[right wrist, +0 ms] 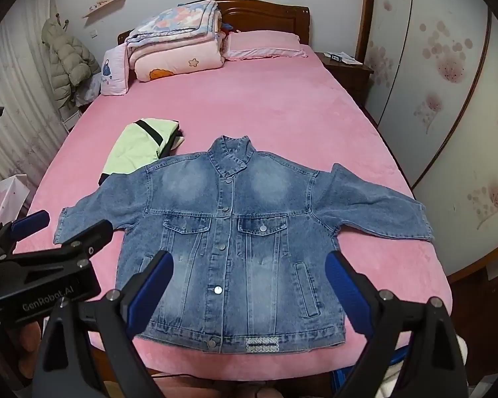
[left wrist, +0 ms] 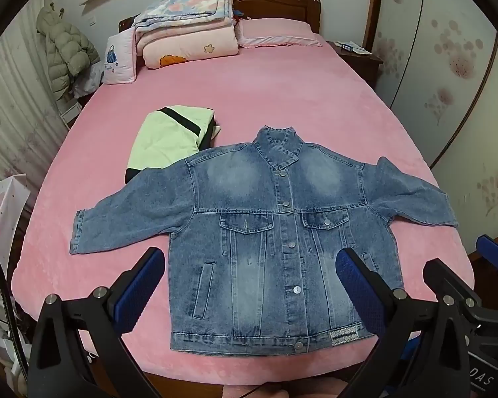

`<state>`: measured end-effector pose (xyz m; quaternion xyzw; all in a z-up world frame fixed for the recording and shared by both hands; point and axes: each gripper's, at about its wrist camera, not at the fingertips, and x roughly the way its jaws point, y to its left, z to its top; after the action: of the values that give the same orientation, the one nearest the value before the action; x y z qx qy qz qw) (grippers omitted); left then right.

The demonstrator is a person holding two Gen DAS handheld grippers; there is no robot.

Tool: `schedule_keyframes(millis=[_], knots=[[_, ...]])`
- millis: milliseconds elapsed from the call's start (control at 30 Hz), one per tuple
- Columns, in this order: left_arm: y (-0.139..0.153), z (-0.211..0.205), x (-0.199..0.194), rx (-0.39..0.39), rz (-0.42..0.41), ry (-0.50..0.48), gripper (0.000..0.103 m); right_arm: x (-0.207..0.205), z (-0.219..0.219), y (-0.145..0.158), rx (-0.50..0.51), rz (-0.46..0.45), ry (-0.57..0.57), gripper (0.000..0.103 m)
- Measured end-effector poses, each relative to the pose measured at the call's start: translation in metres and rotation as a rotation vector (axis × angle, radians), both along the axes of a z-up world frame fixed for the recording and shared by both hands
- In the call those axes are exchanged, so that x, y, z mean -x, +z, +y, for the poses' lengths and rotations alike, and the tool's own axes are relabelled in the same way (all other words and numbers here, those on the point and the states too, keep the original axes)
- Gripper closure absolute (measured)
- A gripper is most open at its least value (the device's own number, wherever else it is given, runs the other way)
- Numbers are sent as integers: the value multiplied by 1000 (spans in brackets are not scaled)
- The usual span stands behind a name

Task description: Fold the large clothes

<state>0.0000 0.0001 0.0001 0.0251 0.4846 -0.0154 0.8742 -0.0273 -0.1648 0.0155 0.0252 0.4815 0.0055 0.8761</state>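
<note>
1. The denim jacket (left wrist: 265, 232) lies flat on the pink bedspread (left wrist: 282, 99), near the foot of the bed, front side up and buttoned, collar toward the headboard, both sleeves spread out to the sides.
2. The left gripper (left wrist: 250, 285) hangs above the jacket's lower half with its blue pads wide apart and nothing between them; the right gripper (right wrist: 249, 285) hangs the same way — spread wide, empty, clear of the cloth.
3. The left wrist view catches the right gripper's blue pad and black frame at its right edge; the right wrist view shows the left gripper at its left edge, over the cuff of that sleeve, along with a bit of the hand (right wrist: 23, 341) gripping it.
4. A folded light-green garment (left wrist: 172, 136) with a black stripe lies just beyond the jacket's shoulder — the sleeve overlaps its near corner.
5. At the headboard (left wrist: 275, 3) sit stacked folded quilts (left wrist: 186, 26) and a pink pillow (left wrist: 275, 33).
6. A puffer coat (left wrist: 66, 49) hangs on the wall to the left; a dark nightstand (left wrist: 358, 56) and a flowered wardrobe (left wrist: 448, 66) stand to the right.
</note>
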Motion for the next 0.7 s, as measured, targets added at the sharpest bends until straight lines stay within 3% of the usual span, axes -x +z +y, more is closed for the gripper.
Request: schedule_keyframes(millis=[700], knots=[[0, 0, 2, -11, 3, 4, 1, 0, 6, -8, -1, -1, -5, 10]])
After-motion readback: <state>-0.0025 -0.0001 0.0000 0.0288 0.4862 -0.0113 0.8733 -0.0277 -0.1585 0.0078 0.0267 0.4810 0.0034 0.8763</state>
